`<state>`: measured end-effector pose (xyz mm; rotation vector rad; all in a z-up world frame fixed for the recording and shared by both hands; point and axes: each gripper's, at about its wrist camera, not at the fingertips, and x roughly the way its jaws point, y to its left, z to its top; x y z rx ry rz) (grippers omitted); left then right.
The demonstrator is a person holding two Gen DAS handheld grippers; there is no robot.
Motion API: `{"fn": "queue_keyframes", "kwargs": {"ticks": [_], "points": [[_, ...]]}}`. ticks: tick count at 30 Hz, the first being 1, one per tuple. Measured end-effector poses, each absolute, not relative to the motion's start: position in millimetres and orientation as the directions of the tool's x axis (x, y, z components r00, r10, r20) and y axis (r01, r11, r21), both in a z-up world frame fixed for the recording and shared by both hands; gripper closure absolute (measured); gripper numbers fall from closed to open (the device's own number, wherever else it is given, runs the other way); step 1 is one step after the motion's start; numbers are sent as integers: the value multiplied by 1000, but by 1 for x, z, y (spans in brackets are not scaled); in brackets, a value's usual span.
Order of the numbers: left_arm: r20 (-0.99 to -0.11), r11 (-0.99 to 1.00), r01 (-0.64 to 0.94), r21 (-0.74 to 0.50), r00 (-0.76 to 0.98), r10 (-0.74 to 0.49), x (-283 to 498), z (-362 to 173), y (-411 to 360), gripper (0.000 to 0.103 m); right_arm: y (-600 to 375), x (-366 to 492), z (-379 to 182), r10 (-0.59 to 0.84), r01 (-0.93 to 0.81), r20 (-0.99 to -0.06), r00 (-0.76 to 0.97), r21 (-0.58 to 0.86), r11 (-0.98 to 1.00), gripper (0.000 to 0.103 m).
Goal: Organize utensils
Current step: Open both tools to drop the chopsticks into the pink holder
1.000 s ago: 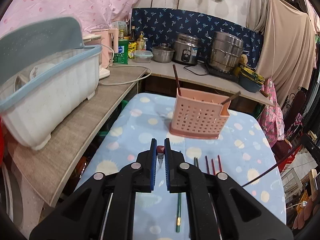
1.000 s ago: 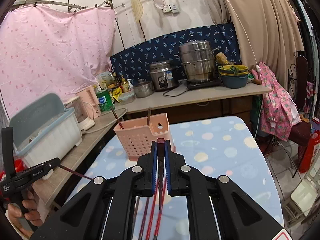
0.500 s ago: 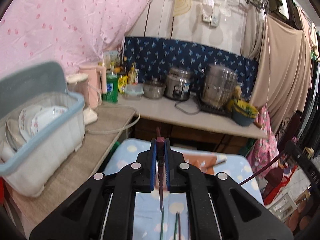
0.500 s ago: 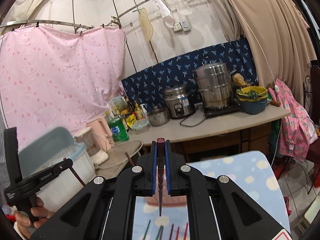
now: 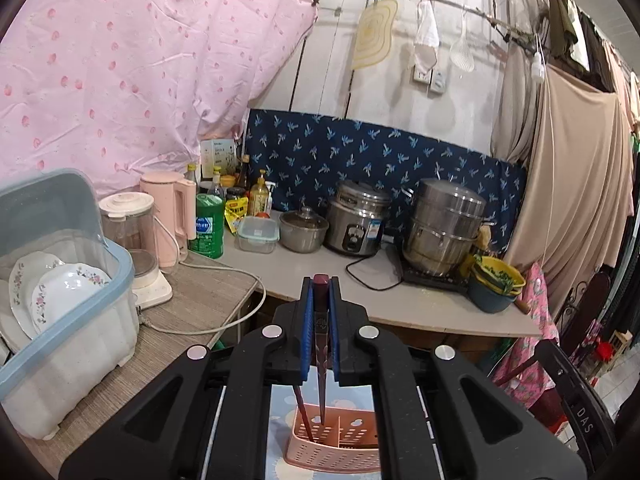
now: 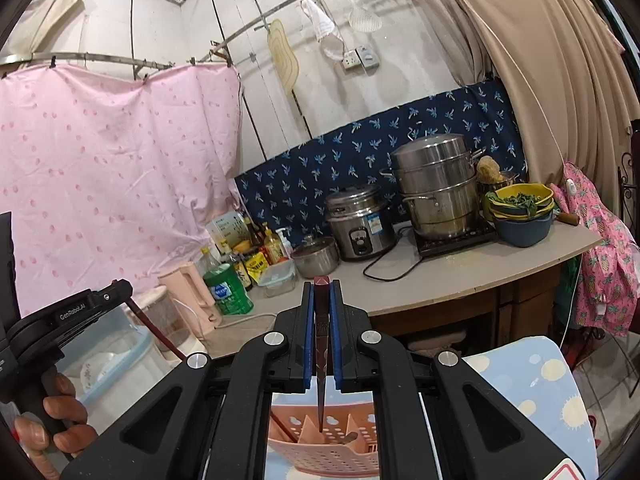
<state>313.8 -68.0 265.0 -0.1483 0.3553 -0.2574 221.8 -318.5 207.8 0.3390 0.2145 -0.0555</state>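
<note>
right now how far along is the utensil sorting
Partly done: one dark chopstick already stands in the pink holder. In hand: the left claw and right claw each pinch a chopstick tip-down over the holder. Left: lowering and releasing both; utensils still on the table are out of view.

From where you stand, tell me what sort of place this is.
Most likely a home kitchen: a rice cooker and stacked steamer pot sit on the counter, with plates in a dish rack alongside.
</note>
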Motion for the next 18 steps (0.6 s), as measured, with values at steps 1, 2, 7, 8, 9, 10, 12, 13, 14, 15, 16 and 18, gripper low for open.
{"fn": "queue_keyframes", "kwargs": {"ticks": [1,2,7,8,9,10,12,13,14,15,16,18], "points": [[-333,957,221,-186,902,-273,316,259,-70,96,-318,226,204,-20,93,-227,974,318,943,95],[-347,957,221,-186,897,-274,320,251,-71,96,-318,228,198,-21,96,-236,972,314,944,95],[-411,960,219,-173,870,-272,331,216,-77,96,-320,236,172,-14,105,-283,959,308,945,95],[-423,961,218,-172,864,-272,332,212,-78,96,-320,237,168,-14,107,-291,957,307,946,95],[-433,961,218,-173,859,-273,333,207,-78,96,-320,238,164,-12,108,-299,954,305,946,95],[-441,960,218,-175,855,-275,334,204,-78,96,-319,239,161,-11,108,-306,952,303,947,95],[-455,960,220,-174,847,-276,335,197,-78,96,-318,239,155,-7,108,-322,947,297,949,95],[-460,960,221,-173,844,-277,335,195,-78,96,-317,240,153,-5,108,-329,944,295,950,95],[-468,960,223,-171,839,-278,335,192,-78,96,-316,240,151,-4,108,-335,942,291,951,95],[-474,960,223,-170,835,-278,334,190,-78,96,-315,240,150,-5,109,-340,940,288,952,95],[-482,960,221,-170,831,-277,334,187,-77,95,-315,239,148,-5,109,-344,939,284,953,94],[-487,962,216,-166,830,-270,332,183,-76,95,-313,235,148,-14,115,-342,940,275,954,94]]}}
